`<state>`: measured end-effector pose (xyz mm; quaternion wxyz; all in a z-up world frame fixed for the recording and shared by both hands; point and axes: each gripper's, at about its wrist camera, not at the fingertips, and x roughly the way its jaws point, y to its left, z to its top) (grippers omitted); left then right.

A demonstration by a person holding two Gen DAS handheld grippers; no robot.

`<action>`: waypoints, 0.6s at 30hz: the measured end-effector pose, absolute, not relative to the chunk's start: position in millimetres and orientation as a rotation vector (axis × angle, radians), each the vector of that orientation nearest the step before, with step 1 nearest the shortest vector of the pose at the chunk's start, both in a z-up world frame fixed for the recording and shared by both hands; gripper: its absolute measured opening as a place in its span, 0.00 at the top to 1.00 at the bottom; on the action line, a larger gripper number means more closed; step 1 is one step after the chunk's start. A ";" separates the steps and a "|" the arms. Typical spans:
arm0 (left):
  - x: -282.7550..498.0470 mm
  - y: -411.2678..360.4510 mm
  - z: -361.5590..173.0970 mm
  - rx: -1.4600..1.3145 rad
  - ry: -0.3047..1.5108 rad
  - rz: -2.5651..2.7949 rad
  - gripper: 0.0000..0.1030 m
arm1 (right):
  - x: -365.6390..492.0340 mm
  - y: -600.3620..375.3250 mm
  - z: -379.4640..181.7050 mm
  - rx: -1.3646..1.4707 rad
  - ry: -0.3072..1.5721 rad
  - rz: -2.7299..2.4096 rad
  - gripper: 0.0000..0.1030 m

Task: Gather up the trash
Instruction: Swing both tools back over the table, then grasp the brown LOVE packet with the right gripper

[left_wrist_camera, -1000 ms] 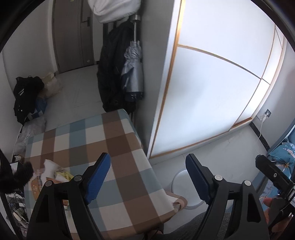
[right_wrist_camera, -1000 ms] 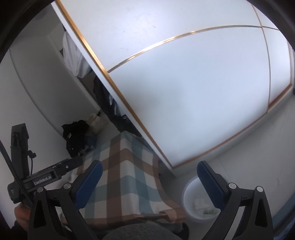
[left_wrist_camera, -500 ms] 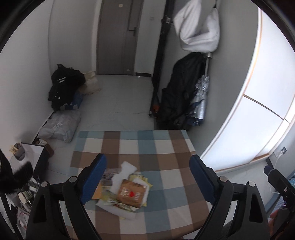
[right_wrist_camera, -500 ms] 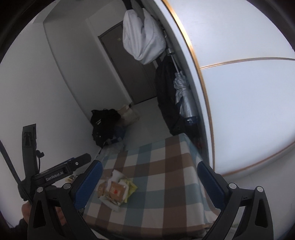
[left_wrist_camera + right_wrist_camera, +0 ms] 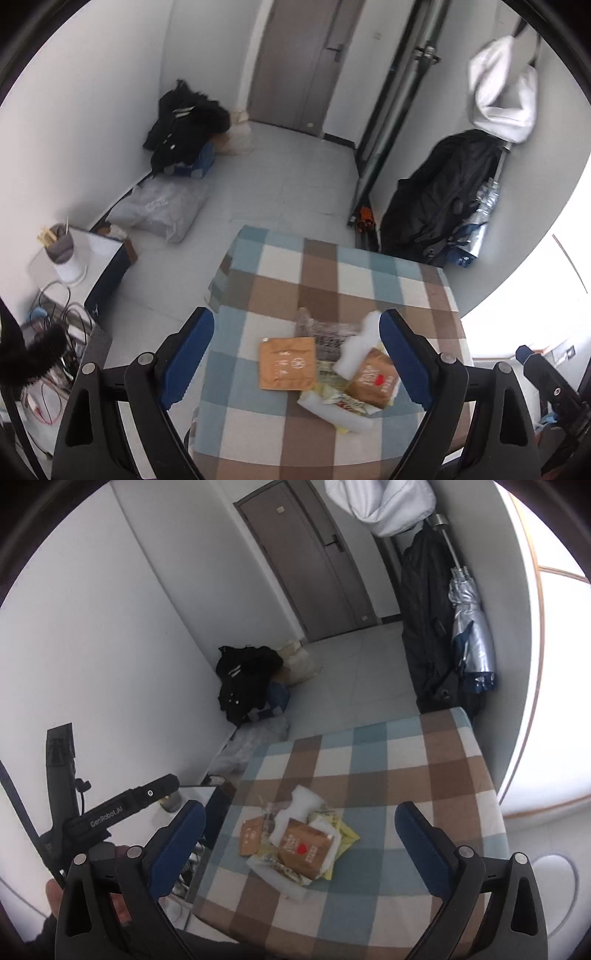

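A heap of trash lies on the table with the checked cloth (image 5: 332, 273): a flat orange packet (image 5: 286, 363), a brown packet with a red spot (image 5: 371, 380), white foam pieces (image 5: 356, 343), yellow wrappers (image 5: 332, 398) and crinkled clear plastic (image 5: 325, 332). My left gripper (image 5: 295, 317) hovers above the heap, open and holding nothing. In the right wrist view the same heap (image 5: 303, 843) sits on the table (image 5: 406, 768), below and ahead of my right gripper (image 5: 300, 809), which is also open and holding nothing. The left gripper's body (image 5: 122, 806) shows at the left.
A low side table (image 5: 99, 247) with a cup and cables stands left of the table. A black bag (image 5: 184, 125) and plastic bags lie on the floor by the wall. A dark coat (image 5: 443, 192) and a folded umbrella (image 5: 471, 635) hang at the right. A white bin's rim (image 5: 554, 878) shows on the floor.
Both views have swung from the white wardrobe door and floor bin round to the table. The trash heap now lies between the fingers of each gripper. Both grippers stay open.
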<state>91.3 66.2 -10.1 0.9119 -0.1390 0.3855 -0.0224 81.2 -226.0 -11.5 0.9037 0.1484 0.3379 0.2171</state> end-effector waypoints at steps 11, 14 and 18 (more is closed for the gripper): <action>98.1 106.9 -33.2 -0.398 0.851 -0.017 0.13 | 110.3 -177.0 -60.3 0.233 0.848 0.430 0.00; 99.7 115.2 -39.6 -0.447 0.891 -0.025 0.13 | 114.6 -170.2 -69.6 0.217 0.877 0.434 0.00; 97.8 124.6 -39.2 -0.493 0.881 0.009 0.13 | 121.5 -157.2 -86.5 0.193 0.949 0.430 0.00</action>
